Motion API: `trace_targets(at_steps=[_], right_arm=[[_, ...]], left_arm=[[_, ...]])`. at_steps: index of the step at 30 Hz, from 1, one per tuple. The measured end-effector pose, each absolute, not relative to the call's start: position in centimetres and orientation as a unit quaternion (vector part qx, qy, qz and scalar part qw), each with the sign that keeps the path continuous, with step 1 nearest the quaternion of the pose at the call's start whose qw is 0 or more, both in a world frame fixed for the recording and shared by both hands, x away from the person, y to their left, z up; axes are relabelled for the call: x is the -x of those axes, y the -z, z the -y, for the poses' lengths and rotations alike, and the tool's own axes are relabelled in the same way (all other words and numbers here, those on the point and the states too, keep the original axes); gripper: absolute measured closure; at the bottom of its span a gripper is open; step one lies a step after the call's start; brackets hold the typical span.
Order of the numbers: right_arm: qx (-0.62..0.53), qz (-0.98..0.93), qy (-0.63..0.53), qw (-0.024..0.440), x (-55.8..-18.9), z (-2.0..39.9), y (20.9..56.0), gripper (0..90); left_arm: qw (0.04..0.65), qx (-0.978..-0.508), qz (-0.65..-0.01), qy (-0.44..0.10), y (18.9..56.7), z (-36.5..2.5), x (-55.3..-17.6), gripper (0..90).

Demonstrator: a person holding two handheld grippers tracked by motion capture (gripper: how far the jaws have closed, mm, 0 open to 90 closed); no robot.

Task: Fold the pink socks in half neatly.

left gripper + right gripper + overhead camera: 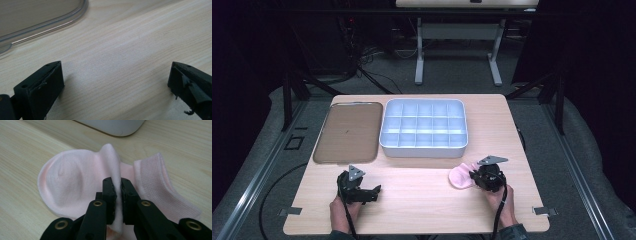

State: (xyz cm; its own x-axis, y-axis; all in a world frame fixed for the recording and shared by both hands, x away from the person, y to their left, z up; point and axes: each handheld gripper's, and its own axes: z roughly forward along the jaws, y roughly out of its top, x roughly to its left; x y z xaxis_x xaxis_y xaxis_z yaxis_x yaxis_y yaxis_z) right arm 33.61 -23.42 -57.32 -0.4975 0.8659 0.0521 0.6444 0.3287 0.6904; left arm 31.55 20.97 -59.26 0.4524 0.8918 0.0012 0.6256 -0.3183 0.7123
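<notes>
A pale pink sock [75, 180] lies flat on the wooden table [422, 190] at the front right, also seen from above as the sock [459, 176]. My right gripper [118, 185] is shut on a pinched-up fold of its fabric near the cuff, and from above the right gripper [474, 176] sits at the sock's right edge. At the front left my left gripper [376, 190] lies low over bare wood, and its own camera shows the left gripper [116, 75] open with nothing between the jaws.
A white divided organizer box [424, 128] stands at the back middle of the table, its corner [112, 126] just beyond the sock. A brown flat tray [348, 132] lies left of it, with its rim [45, 23] ahead of my left gripper.
</notes>
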Motion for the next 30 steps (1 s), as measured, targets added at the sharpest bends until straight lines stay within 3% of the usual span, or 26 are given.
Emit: trace_targets(at_steps=[15,30], right_arm=[[-0.446,-0.794,-0.38,0.161,-32.0,21.9,53.9,83.5],[-0.427,-0.809,-0.381,0.133,-31.2,17.1,54.3,82.7]], left_arm=[[0.328,-0.786,-0.483,-0.202,59.2,-21.0,-31.6,0.0],[0.329,-0.786,-0.483,-0.202,59.3,-21.0,-31.6,0.0]])
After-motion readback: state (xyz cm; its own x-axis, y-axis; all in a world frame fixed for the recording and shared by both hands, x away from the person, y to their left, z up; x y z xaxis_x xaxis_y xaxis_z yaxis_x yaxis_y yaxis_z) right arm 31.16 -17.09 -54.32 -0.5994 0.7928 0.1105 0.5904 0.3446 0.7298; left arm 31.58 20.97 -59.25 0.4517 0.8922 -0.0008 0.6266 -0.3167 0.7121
